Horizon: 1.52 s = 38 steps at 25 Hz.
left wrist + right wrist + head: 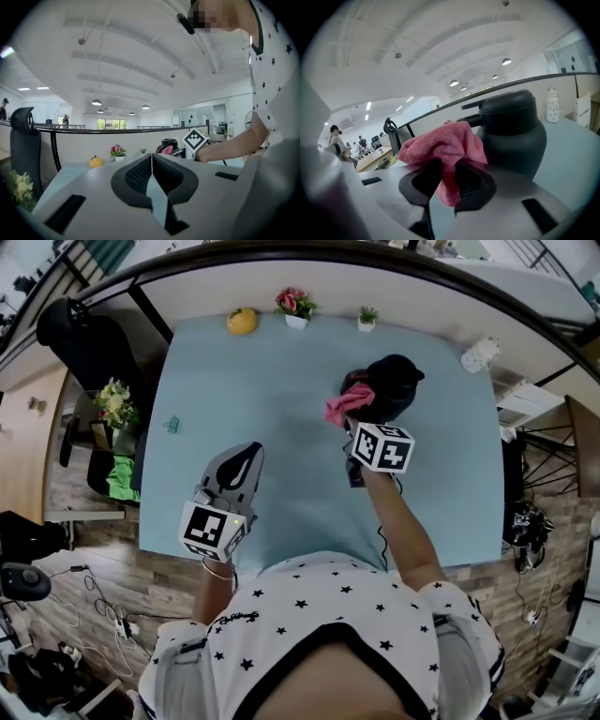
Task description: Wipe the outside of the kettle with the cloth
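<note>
No legible text or numbers anywhere; perhaps tiny script on the shirt (319, 607), unreadable.

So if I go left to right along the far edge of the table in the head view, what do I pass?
Yellow round thing → pink flowers in a white pot → small green plant → white bottle.

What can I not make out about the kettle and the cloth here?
Contact between cloth and kettle: right gripper view, the bunched cloth covers that spot; head view, too small.
Kettle's base: right gripper view, hidden behind the right gripper.
Print on white bottle: right gripper view, too small.
</note>
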{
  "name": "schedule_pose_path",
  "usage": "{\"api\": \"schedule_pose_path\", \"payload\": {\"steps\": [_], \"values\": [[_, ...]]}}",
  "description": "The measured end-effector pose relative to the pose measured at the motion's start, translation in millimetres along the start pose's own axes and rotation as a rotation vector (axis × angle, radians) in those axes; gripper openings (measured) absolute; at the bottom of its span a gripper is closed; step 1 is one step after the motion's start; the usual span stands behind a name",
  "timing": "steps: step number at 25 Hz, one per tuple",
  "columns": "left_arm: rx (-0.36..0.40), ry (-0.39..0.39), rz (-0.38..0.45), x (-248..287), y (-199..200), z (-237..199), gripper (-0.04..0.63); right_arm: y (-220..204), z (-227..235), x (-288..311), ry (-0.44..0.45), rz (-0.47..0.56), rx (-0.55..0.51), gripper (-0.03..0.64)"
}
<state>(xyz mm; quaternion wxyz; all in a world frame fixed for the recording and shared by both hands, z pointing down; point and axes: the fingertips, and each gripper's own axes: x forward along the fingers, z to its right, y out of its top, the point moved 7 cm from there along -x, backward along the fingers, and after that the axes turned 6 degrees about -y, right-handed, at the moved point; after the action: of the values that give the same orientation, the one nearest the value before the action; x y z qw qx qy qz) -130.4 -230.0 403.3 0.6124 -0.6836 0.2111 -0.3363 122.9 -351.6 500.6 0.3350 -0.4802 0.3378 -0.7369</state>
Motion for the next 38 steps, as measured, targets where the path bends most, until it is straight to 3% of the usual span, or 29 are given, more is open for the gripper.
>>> {"api": "schedule_pose_path", "payload": {"steps": [9, 28, 38], "values": [[-0.011, 0.005, -0.009, -0.3, -2.5, 0.5, 0.031, 1.9, 15.6, 14.9, -0.042, -0.020, -0.015, 0.077], [-0.012, 0.024, -0.049, 4.6, -5.9, -2.0, 0.031, -54.8, 40.0, 42.8, -0.084, -0.164, 0.033, 0.077], [-0.014, 0.023, -0.058, 10.7, -6.3, -1.6, 0.031, -74.3, 49.9, 48.2, -0.124, -0.217, -0.006, 0.077]]}}
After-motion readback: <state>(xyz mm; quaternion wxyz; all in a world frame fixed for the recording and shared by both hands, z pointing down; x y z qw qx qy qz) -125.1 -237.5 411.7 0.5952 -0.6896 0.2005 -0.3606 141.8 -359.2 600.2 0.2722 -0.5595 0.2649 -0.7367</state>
